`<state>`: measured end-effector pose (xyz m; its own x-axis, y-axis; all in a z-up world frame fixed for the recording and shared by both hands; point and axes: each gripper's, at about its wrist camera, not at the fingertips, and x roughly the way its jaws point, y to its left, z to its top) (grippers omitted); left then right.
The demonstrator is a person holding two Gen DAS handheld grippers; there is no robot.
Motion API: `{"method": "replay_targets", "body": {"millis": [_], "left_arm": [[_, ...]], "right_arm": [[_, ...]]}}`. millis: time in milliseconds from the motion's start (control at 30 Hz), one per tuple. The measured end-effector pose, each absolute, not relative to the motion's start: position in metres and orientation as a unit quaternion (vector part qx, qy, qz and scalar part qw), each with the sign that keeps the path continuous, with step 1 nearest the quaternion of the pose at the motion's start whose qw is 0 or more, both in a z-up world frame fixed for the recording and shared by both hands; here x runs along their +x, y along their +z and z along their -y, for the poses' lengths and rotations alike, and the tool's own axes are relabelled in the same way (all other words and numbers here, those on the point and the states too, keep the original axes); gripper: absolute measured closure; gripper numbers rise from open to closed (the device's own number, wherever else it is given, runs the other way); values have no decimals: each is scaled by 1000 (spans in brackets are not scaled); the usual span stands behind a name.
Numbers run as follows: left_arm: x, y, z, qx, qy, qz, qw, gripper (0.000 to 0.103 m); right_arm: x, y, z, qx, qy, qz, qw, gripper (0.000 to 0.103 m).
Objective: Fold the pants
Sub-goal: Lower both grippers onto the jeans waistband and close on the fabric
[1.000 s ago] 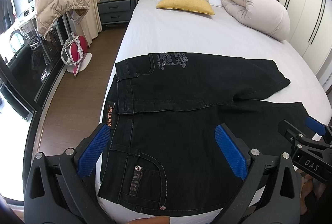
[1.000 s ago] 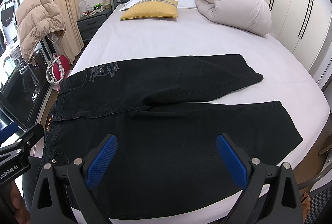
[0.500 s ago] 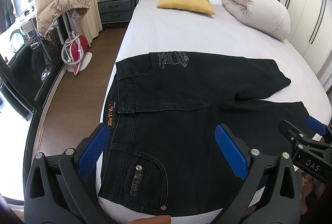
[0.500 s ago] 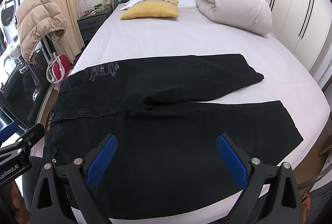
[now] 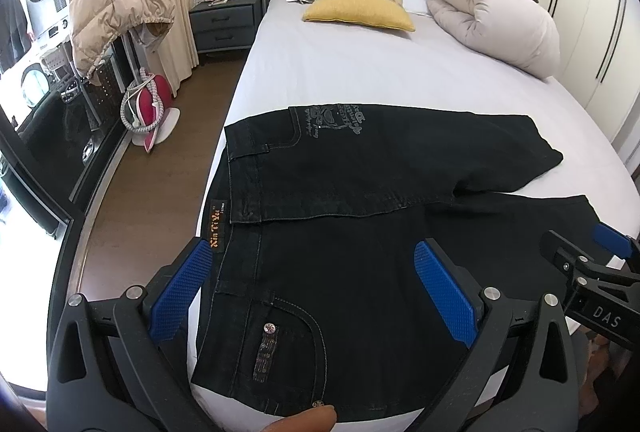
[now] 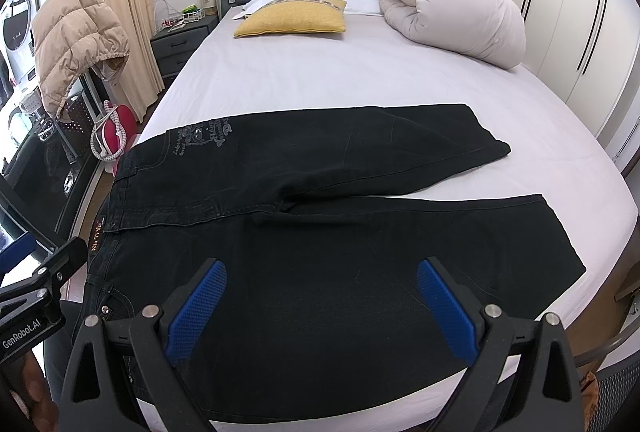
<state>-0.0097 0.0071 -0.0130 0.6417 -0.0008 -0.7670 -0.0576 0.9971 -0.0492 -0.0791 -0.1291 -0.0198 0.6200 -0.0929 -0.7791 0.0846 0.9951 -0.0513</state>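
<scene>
Black pants (image 5: pixel 360 216) lie flat across the foot of a white bed (image 5: pixel 360 71), waistband at the left edge, both legs spread to the right. They also show in the right wrist view (image 6: pixel 320 232). My left gripper (image 5: pixel 312 292) is open and empty, hovering above the waistband and near pocket. My right gripper (image 6: pixel 322 308) is open and empty above the near leg. Each gripper shows at the edge of the other's view: the right one (image 5: pixel 592 284) and the left one (image 6: pixel 36 296).
A yellow pillow (image 5: pixel 358 13) and a rolled white duvet (image 5: pixel 496 19) lie at the head of the bed. A nightstand (image 5: pixel 224 25), a beige jacket on a rack (image 5: pixel 116 15) and a red iron (image 5: pixel 150 107) stand on the wooden floor at left. Wardrobes (image 6: pixel 580 11) line the right.
Almost nothing has changed; both grippers hold nearly the same position above the pants, with only a slight drift of view.
</scene>
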Motion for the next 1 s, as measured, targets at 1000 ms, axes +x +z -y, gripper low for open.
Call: {"method": "replay_targets", "body": {"millis": [1000], "left_arm": [[251,-67,-84,13,-55,-491,870,0]], "right_arm": [[63,-57,181,-12,137,-465,874,30]]}}
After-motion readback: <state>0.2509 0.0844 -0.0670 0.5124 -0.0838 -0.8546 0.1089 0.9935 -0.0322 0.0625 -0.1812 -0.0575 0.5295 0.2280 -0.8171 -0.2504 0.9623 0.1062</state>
